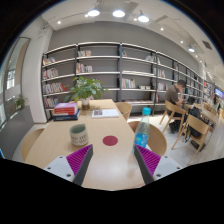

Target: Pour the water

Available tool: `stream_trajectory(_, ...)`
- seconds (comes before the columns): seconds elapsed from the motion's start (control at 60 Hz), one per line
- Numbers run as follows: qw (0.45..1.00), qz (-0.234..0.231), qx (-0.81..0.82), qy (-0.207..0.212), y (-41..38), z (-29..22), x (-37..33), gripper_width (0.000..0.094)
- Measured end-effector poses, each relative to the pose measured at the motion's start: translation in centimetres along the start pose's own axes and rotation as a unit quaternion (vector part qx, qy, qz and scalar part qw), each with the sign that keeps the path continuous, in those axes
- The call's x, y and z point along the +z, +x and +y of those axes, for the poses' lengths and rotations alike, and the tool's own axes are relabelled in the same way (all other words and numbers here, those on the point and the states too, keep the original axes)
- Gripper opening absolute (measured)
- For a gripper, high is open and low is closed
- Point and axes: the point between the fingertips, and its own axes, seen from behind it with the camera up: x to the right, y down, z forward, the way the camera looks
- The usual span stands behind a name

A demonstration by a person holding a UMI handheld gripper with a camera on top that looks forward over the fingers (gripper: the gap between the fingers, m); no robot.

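Gripper: two-finger, handheld type; only the finger ends show.
Left finger: pale grey-white body, blocky, tapering forward.
Right finger: same pale body, mirrored shape.
Pads: magenta-purple, on each inner face.
Cables, screws, markings: cannot tell.

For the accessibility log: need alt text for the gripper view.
The open tongs hover over a light wooden table, with a clear water bottle just ahead of one finger, a purple cup ahead of the other, and a red coaster between them. Beyond stand a potted plant, chairs and library bookshelves.
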Motion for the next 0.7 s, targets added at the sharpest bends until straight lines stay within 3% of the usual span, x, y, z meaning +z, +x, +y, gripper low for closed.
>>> stream_trajectory(0.2, 0.999, 0.027, -0.017, 0.012, 9.0, -0.1, 7.5, 0.0843)
stream_trajectory(0.5, 0.999, -0.011, -0.024, 0.037, 12.4, -1.4, 18.2, 0.0829)
stream_trajectory(0.583, 0.998, -0.023, -0.028, 0.042, 12.3, -1.2, 20.1, 0.0750)
stream_trajectory(0.667, 0.998, -0.023, -0.026, 0.050, 12.7, -0.5, 21.4, 0.0550)
stream_trajectory(0.7, 0.997, -0.021, -0.030, 0.064, 12.3, -0.8, 21.6, 0.0536)
